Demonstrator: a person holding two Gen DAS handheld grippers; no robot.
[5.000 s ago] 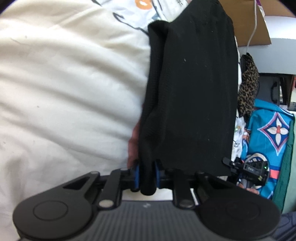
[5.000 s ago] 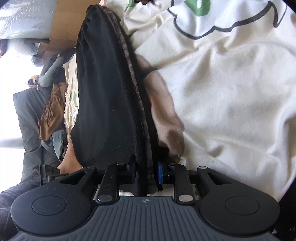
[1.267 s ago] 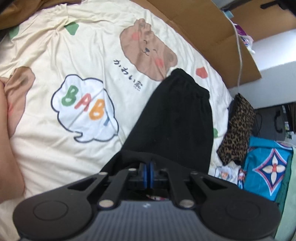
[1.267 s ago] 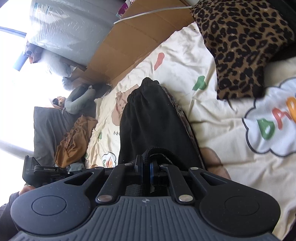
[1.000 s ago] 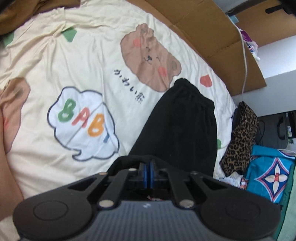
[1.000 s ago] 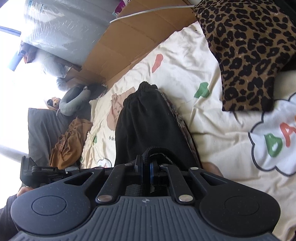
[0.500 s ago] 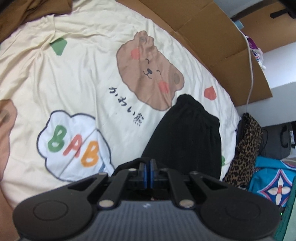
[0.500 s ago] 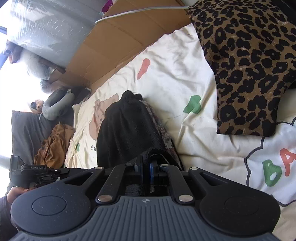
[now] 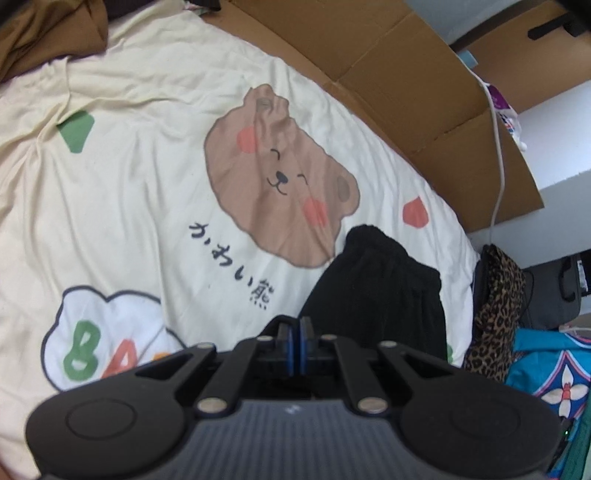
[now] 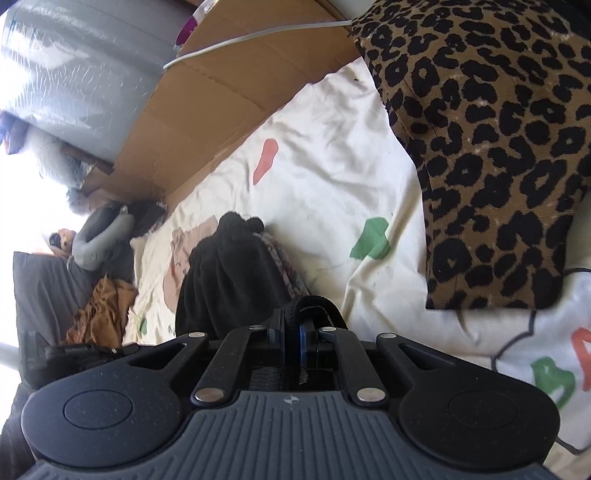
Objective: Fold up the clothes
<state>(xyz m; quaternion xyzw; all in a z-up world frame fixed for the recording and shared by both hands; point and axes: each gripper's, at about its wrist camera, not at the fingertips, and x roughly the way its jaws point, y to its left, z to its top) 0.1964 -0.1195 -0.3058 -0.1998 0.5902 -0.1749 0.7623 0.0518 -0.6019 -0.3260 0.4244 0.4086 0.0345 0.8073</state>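
Observation:
A black garment [image 9: 380, 291] lies on the cream bear-print bedsheet [image 9: 129, 192], its gathered far end beside the printed bear. In the left wrist view its near edge runs down to my left gripper [image 9: 295, 341], whose blue pads are pressed together on it. The right wrist view shows the same black garment [image 10: 229, 273] bunched up, with patterned lining along its right edge. My right gripper [image 10: 291, 341] is shut on a black band of it that loops over the fingertips. What lies under the grippers is hidden.
A leopard-print cushion [image 10: 498, 147] lies to the right on the sheet, also at the bed's edge [image 9: 495, 314]. Cardboard [image 9: 406, 74] lines the far side with a white cable over it. Brown cloth [image 9: 44, 33] is heaped at the far left. Blue patterned fabric [image 9: 554, 369] lies off the bed.
Five seconds ago the garment filled both views, stretched out. Over the last second both grippers drew back with it, so it looks shorter and more bunched. Both stayed shut.

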